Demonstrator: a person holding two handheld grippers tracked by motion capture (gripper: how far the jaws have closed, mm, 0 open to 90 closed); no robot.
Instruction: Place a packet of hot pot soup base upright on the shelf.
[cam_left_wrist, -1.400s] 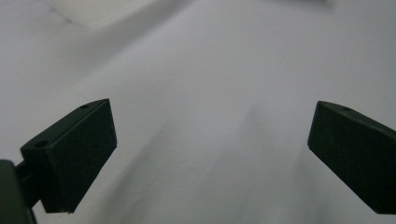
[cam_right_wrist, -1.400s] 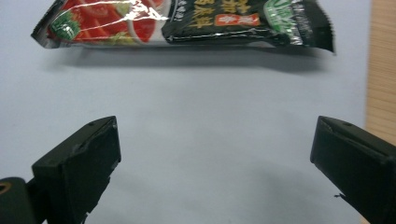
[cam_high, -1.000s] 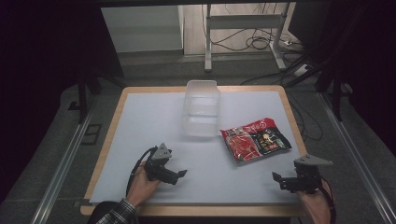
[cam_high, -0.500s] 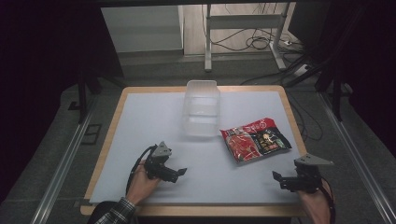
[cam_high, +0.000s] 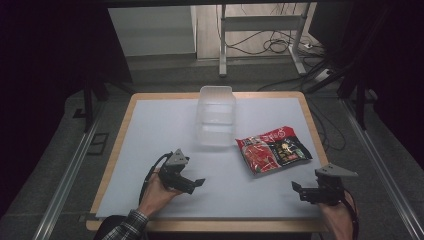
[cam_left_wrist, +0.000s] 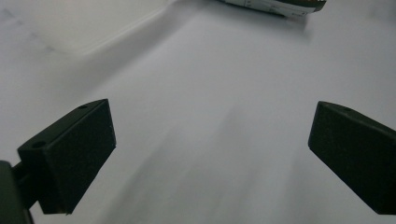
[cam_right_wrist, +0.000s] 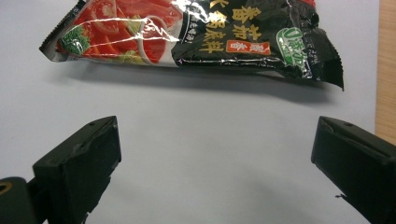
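Observation:
A red and black noodle packet (cam_high: 272, 149) lies flat on the white mat, right of centre. Just behind it to the left stands a clear plastic container (cam_high: 216, 115), empty as far as I can see. My left gripper (cam_high: 196, 184) hovers low over the mat at the front left, pointing right, open with nothing between its jaws (cam_left_wrist: 210, 130). My right gripper (cam_high: 298, 190) sits at the front right corner, pointing left. In the right gripper view it is open (cam_right_wrist: 215, 144), and the packet (cam_right_wrist: 196, 35) lies a short way ahead of it, untouched.
The white mat (cam_high: 165, 135) covers a wood-rimmed table (cam_high: 312, 125); the wooden edge (cam_right_wrist: 385, 70) runs close beside my right gripper. Metal rails flank the table, and cables lie on the floor behind it. The packet's edge (cam_left_wrist: 275, 3) shows far ahead in the left gripper view.

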